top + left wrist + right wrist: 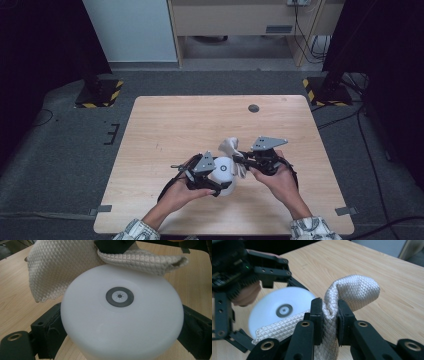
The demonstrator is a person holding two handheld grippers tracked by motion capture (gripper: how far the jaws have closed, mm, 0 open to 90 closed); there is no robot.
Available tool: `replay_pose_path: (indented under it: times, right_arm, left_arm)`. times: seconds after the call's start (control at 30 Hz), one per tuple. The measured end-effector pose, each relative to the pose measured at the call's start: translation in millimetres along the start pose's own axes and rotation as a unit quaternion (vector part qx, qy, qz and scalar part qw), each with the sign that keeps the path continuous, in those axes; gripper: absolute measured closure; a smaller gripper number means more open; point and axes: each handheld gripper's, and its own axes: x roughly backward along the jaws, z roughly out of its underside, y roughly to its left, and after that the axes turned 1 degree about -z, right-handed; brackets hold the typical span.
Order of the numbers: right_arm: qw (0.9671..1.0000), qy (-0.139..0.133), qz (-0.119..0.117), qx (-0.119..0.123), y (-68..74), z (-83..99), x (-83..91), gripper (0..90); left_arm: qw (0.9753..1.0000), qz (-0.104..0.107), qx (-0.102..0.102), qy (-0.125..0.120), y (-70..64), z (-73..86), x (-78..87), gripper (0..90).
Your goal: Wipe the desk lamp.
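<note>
A white round bowl (223,168) is held upside down over the table, its flat base with a grey ring mark (119,297) facing up. My left gripper (212,179) is shut on the bowl (120,315), one jaw on each side. A cream quilted cloth (231,148) is pinched in my right gripper (240,159), which is shut on a fold of it. The cloth (352,293) bulges above the jaws, and a flap (282,326) lies against the bowl (277,310). In the left gripper view the cloth (57,265) drapes over the bowl's far edge.
The wooden table (190,120) has a small dark round inset (253,108) near its far edge. Yellow-black striped stand bases (100,92) sit on the grey floor beyond both far corners. Cables run along the right side.
</note>
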Motion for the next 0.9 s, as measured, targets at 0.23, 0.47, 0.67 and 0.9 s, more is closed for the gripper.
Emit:
replay_pose_path:
  times: [0.23,0.47,0.67,0.9]
  right_arm:
    - [0.9999,0.014,-0.001,-0.01,-5.4,14.2,-2.1,78.2]
    - [0.9985,0.037,-0.02,-0.035,-13.2,34.6,-16.3,78.2]
    - [0.9975,0.063,-0.022,-0.024,-10.9,46.1,-20.1,78.2]
    - [0.9951,0.095,-0.026,-0.014,-3.2,61.9,-21.2,78.3]
  left_arm:
    - [1.0,0.0,0.0,0.0,-0.1,-0.1,-0.3,7.6]
    - [1.0,-0.001,-0.001,0.0,-0.2,0.0,-0.3,7.6]
    - [1.0,-0.001,-0.001,0.0,-0.2,0.0,-0.4,7.6]
    - [1.0,-0.002,-0.001,-0.001,-0.3,0.0,-0.4,7.5]
